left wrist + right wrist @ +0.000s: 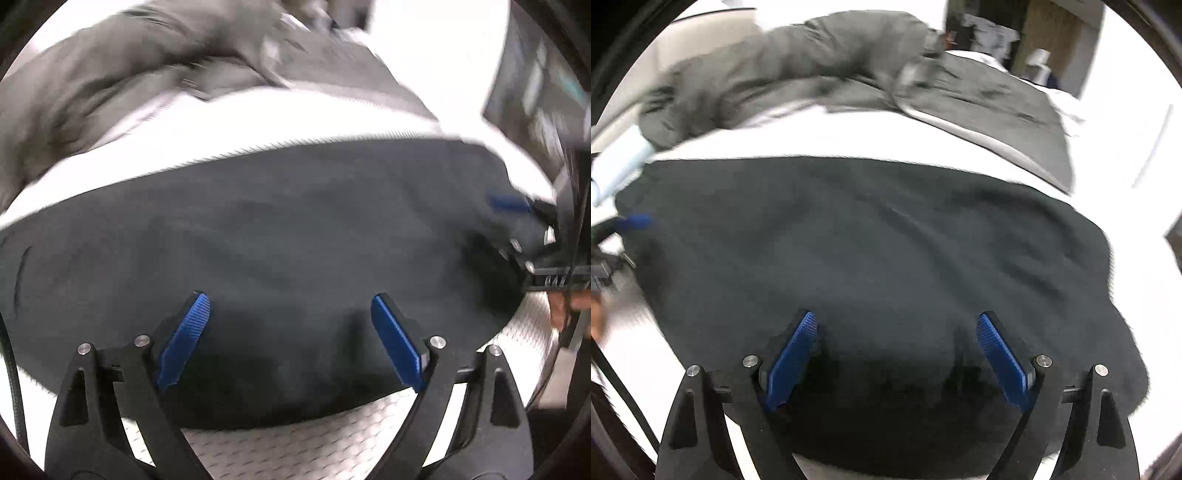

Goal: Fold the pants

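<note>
Smooth dark folded pants (280, 236), ribbed blue-padded tongs (290, 306) open

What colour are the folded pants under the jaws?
Dark charcoal, nearly black pants; clearest in the right wrist view.

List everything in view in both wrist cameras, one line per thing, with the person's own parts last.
dark pants: one, black to charcoal, lying flat as a broad slab on the white surface, nearest both grippers.
grey garment: one, mid grey, crumpled, on the white surface beyond the dark pants, apart from them.
white surface: one, white, under both garments; a quilted pattern shows at its near edge.
background furniture: blurred, dark and tan shapes at the far right; too unclear to name.
left gripper: one, black with blue pads, jaws open over the near edge of the dark pants, nothing pinched.
right gripper: one, black with blue pads, jaws open over the dark pants, nothing pinched.
hand: partly visible at the right edge, holding the right gripper.
</note>
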Demonstrator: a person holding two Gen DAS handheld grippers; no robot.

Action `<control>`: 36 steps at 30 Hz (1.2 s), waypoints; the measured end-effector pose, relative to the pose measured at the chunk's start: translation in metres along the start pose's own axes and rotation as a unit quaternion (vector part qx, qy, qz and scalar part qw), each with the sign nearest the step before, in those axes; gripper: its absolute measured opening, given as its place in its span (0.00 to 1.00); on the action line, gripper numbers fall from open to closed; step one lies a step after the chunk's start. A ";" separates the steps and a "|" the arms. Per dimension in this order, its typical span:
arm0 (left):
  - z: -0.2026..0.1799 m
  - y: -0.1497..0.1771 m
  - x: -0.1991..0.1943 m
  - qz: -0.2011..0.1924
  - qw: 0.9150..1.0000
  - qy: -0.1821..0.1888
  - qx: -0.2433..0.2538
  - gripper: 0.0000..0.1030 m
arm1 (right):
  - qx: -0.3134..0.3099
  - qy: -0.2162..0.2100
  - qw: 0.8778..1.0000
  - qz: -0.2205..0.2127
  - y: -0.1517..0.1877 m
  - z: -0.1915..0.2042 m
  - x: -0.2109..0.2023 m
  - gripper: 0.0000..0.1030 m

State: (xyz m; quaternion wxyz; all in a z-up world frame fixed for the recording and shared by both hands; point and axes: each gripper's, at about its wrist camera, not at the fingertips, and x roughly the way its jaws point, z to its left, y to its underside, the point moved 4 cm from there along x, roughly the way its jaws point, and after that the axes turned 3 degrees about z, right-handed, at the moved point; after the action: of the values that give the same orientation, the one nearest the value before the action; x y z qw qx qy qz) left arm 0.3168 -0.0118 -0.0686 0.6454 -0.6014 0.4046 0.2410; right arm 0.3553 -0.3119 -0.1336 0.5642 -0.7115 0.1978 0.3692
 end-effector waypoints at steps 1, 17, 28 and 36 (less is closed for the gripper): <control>-0.010 -0.001 0.006 0.003 1.000 -0.013 0.019 0.86 | 0.001 -0.020 1.000 0.004 -0.005 0.008 0.009 0.88; 0.032 -0.001 -0.004 -0.007 0.997 -0.079 -0.012 0.90 | 0.001 0.189 0.982 0.006 -0.014 -0.053 0.016 0.82; 0.026 -0.022 0.048 0.032 0.999 -0.037 -0.014 0.93 | -0.056 0.055 0.996 0.051 -0.043 0.015 0.073 0.88; 0.055 -0.021 0.040 0.036 0.997 -0.043 -0.048 0.96 | 0.099 0.218 0.970 0.032 -0.027 -0.142 0.023 0.79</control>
State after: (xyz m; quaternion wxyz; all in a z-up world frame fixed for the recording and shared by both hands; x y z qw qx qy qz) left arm 0.3683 0.0315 -0.0919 0.6235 -0.6062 0.3856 0.3085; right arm 0.4325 -0.4353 -0.1204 0.5631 -0.7086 0.3747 0.2012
